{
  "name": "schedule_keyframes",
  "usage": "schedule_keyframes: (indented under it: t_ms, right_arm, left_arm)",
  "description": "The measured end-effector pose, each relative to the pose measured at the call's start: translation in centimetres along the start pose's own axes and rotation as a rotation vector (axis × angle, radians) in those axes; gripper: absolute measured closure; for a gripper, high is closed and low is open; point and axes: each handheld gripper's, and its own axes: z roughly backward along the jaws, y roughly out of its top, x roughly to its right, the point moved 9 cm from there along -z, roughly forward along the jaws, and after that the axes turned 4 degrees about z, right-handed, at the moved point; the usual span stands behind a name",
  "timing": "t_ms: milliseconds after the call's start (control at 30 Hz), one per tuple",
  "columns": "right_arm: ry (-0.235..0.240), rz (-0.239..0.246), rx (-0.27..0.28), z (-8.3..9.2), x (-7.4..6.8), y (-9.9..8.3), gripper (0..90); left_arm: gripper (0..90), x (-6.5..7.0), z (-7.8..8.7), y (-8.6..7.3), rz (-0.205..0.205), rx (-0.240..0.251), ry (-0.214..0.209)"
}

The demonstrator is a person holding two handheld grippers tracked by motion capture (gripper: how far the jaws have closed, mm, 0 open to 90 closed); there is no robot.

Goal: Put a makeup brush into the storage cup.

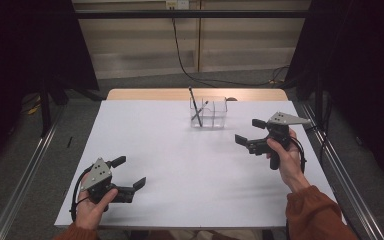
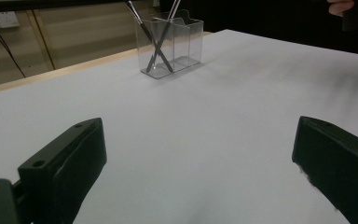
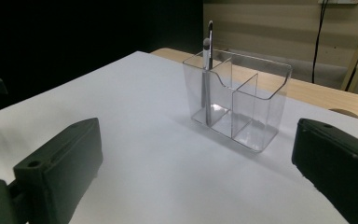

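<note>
My right gripper (image 1: pixel 247 134) has its jaws spread wide with nothing between them, just bare white table (image 1: pixel 180 165) under the gap; it's up off the surface, tipped toward the far middle of the table; the hand (image 1: pixel 286 159) holding it comes in from the near right edge. Just ahead of those jaws, a bit to their left in the high view, sits the clear holder (image 3: pixel 242 100); it's close but not touching, and from the right gripper view I'm looking at it corner-on, dividers splitting it into compartments. Two pens (image 2: pixel 156 39) stand in the end compartment, leaning across each other like an X; the holder is back near the table's far edge. My left gripper (image 1: pixel 130 172) is well apart from all that, down at the near left corner; also wide open and holding nothing, jaws low over the table, pointing across toward the holder, which looks far off in its own view.
</note>
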Motion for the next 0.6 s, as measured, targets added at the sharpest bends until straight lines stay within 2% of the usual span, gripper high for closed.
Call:
schedule_keyframes:
  t_ms: [167, 467, 600]
  right_arm:
    - [-0.017, 0.002, -0.011, 0.8, -0.1, -0.8, 1.1]
    - [-0.038, -0.034, 0.019, 2.7, 0.0, -2.3, 2.1]
    - [-0.052, -0.035, 0.033, 3.5, -0.1, -2.7, 2.3]
  left_arm:
    - [2.9, 0.0, 0.1, 0.0, -0.003, 0.003, 0.002]
    - [2.9, -0.2, 0.2, -0.1, -0.003, -0.001, 0.013]
    - [2.8, -0.2, 0.3, -0.1, -0.005, -0.002, 0.016]
